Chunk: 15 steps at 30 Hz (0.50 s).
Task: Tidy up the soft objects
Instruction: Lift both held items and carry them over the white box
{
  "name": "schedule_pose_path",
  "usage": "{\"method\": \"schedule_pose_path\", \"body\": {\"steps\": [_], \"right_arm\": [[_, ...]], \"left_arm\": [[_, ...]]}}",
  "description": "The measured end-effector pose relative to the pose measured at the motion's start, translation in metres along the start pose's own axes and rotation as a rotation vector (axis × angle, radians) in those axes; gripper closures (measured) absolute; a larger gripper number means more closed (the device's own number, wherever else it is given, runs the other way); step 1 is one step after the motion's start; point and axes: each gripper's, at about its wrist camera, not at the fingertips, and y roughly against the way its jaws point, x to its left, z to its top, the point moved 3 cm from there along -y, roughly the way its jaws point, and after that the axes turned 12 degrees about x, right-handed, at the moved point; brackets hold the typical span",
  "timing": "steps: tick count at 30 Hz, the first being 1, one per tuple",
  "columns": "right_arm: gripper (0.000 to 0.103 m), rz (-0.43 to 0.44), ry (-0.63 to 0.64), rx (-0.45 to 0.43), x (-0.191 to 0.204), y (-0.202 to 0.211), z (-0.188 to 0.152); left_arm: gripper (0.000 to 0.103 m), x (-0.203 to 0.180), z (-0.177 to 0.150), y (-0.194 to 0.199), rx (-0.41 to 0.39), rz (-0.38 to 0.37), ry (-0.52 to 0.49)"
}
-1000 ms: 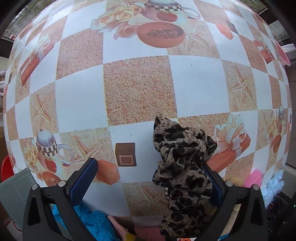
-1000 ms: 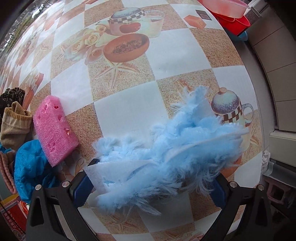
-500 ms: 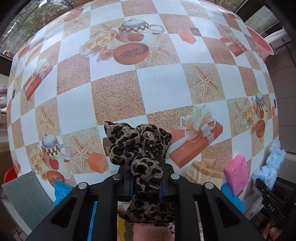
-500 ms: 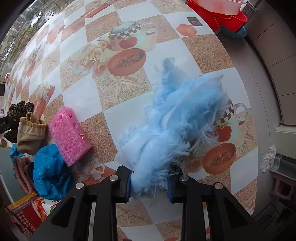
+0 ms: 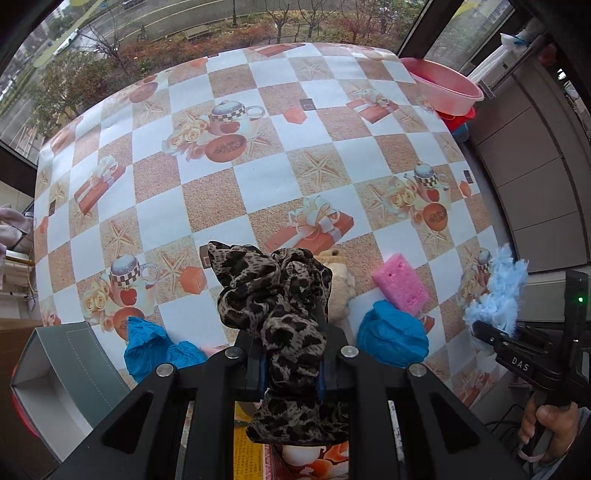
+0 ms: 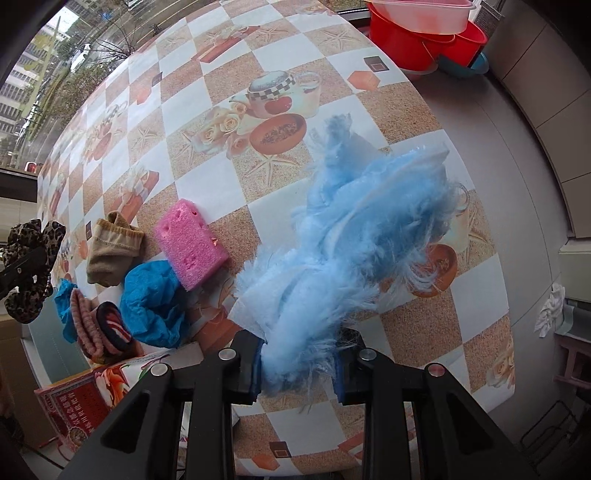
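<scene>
My left gripper [image 5: 290, 363] is shut on a leopard-print scarf [image 5: 273, 295] and holds it above the table's near edge. My right gripper [image 6: 299, 369] is shut on a fluffy light-blue duster cloth [image 6: 354, 243], lifted off the table; it also shows in the left wrist view [image 5: 496, 295]. On the table near the front lie a pink sponge [image 6: 190, 243], a beige sock [image 6: 110, 253], crumpled blue cloths [image 6: 155, 302] and striped pink and dark bands [image 6: 99, 326].
An open grey box [image 5: 62, 373] sits at the front left below the table edge. A red printed box [image 6: 85, 398] lies at the front. Pink and red basins [image 6: 424, 26] stand at the far right corner. The checkered tablecloth [image 5: 258, 177] stretches away.
Both grippers closed on their cloths, then lifted and pulled back toward the near edge. The scarf and the duster cloth left the table surface.
</scene>
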Motion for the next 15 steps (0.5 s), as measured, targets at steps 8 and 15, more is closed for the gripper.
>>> {"method": "schedule_pose_path", "body": {"steps": [8, 15], "right_arm": [[0.073, 0.011, 0.02, -0.001, 0.016, 0.005, -0.048], [0.073, -0.001, 0.07, 0.026, 0.038, 0.009, -0.093]], "left_arm": [[0.083, -0.036, -0.06, 0.024, -0.017, -0.069, -0.109], [0.083, -0.051, -0.116, 0.037, -0.012, -0.109, -0.201]]}}
